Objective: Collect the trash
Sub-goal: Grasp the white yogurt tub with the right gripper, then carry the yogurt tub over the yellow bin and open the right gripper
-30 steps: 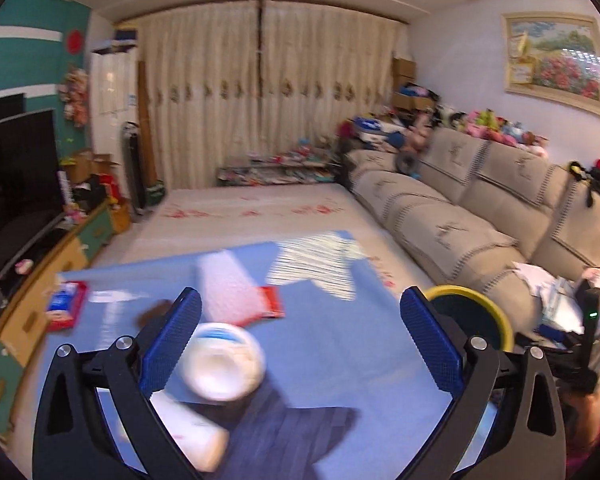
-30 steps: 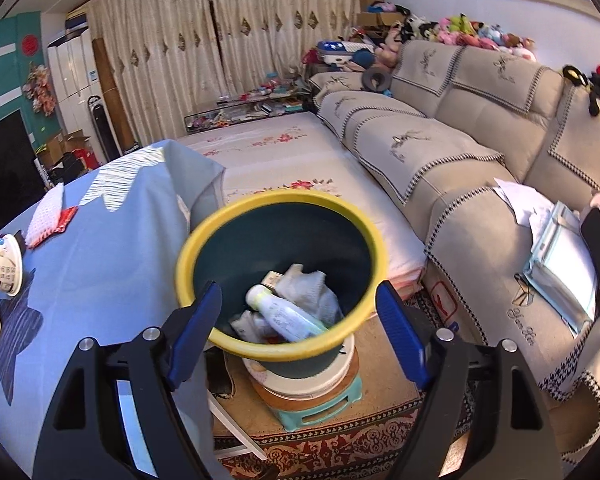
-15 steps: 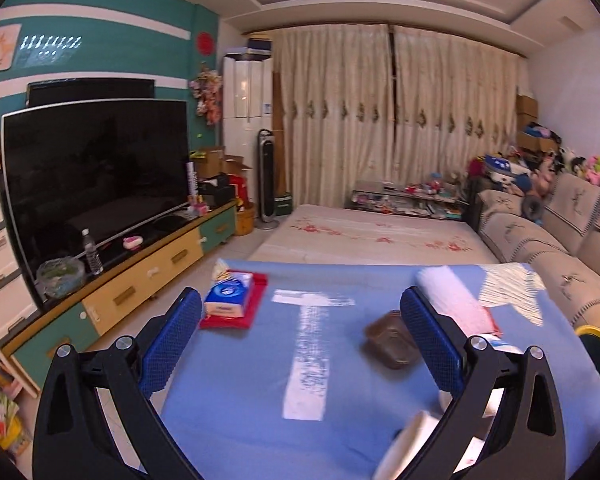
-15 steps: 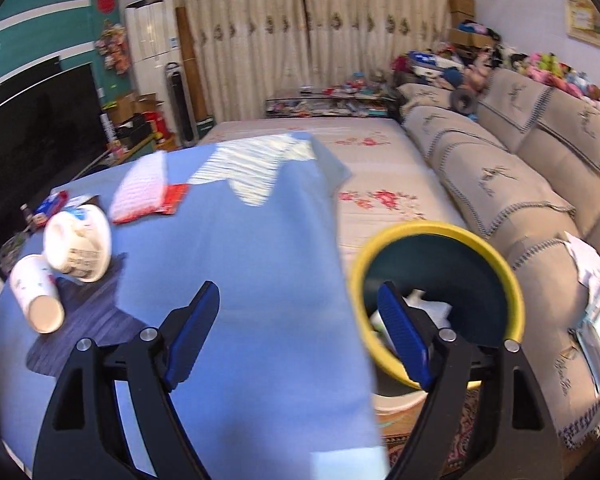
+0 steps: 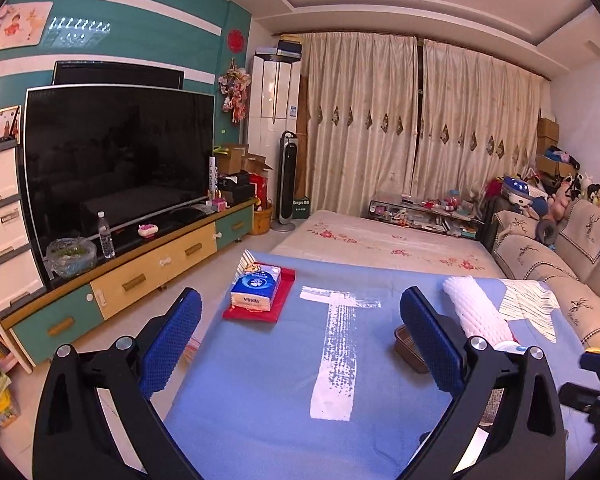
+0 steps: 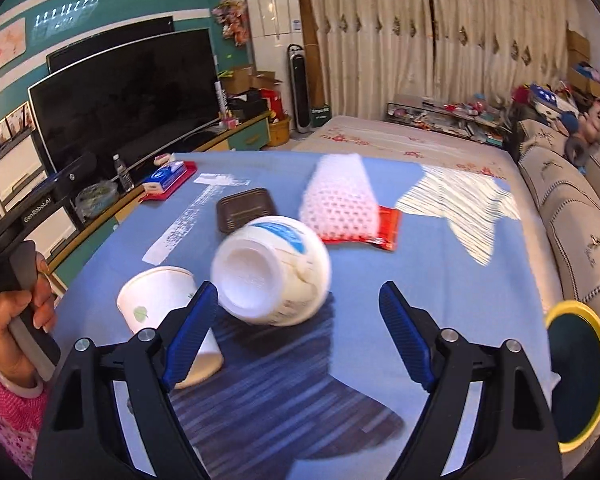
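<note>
Hovering wide open and empty, right gripper (image 6: pixel 298 330) faces tipped bowl (image 6: pixel 270 270) lying just ahead, mouth toward it, paper cup (image 6: pixel 168 312) left of bowl, left gripper (image 5: pixel 298 338) open, empty, farther.

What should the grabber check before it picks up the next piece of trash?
1. Right gripper open: ok, jaws spread wide with nothing between them.
2. Left gripper free: ok, open and holding nothing.
3. Target ahead: ok, the tipped white bowl lies on the blue tablecloth just beyond the right fingers.
4. Neighbour clear: not ok, the paper cup lies close beside the bowl, partly behind the left finger.
5. Bin within sight: ok, the yellow-rimmed bin sits off the table's right edge.
6. Bowl empty: cannot tell, only its underside shows.
</note>
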Action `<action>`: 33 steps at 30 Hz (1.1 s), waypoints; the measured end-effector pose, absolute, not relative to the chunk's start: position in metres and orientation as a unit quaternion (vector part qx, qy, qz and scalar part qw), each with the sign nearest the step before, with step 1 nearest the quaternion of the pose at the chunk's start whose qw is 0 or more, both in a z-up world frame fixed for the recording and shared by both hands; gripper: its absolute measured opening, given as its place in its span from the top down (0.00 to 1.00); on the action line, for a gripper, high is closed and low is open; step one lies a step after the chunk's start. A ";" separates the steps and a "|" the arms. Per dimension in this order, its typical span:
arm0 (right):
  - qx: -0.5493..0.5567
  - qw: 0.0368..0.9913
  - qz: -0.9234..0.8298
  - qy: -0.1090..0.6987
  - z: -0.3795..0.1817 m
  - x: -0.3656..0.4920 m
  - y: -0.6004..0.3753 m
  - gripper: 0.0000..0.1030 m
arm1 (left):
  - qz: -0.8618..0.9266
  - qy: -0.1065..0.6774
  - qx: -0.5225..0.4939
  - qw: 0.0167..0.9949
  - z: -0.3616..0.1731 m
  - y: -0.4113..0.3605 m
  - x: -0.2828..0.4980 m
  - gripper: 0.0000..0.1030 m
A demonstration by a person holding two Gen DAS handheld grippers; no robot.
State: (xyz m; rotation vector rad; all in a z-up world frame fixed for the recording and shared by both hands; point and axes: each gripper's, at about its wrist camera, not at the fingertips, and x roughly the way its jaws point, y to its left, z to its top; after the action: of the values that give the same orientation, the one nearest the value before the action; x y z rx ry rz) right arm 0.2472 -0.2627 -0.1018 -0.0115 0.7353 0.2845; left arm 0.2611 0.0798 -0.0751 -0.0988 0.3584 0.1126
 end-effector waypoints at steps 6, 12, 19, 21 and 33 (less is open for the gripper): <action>-0.022 0.922 0.121 0.368 -0.112 0.265 -0.234 0.19 | 0.051 0.185 -0.059 0.980 -0.073 0.078 0.260 0.05; -0.036 0.919 0.099 0.380 -0.125 0.282 -0.217 0.18 | 0.040 0.195 -0.064 0.978 -0.079 0.075 0.263 0.05; -0.033 0.916 0.091 0.390 -0.135 0.292 -0.211 0.25 | 0.032 0.197 -0.057 0.978 -0.081 0.067 0.263 0.05; -0.028 0.916 0.094 0.390 -0.134 0.291 -0.212 0.25 | 0.033 0.198 -0.057 0.978 -0.081 0.067 0.264 0.05; 0.011 0.935 0.099 0.340 -0.093 0.247 -0.254 0.26 | 0.033 0.203 -0.054 0.977 -0.083 0.063 0.267 0.05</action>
State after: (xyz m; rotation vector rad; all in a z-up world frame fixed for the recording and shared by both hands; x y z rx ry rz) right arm 0.2466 -0.2539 -0.0926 0.0215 0.6958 0.2026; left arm 0.2669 0.0626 -0.0835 -0.1089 0.4088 0.0670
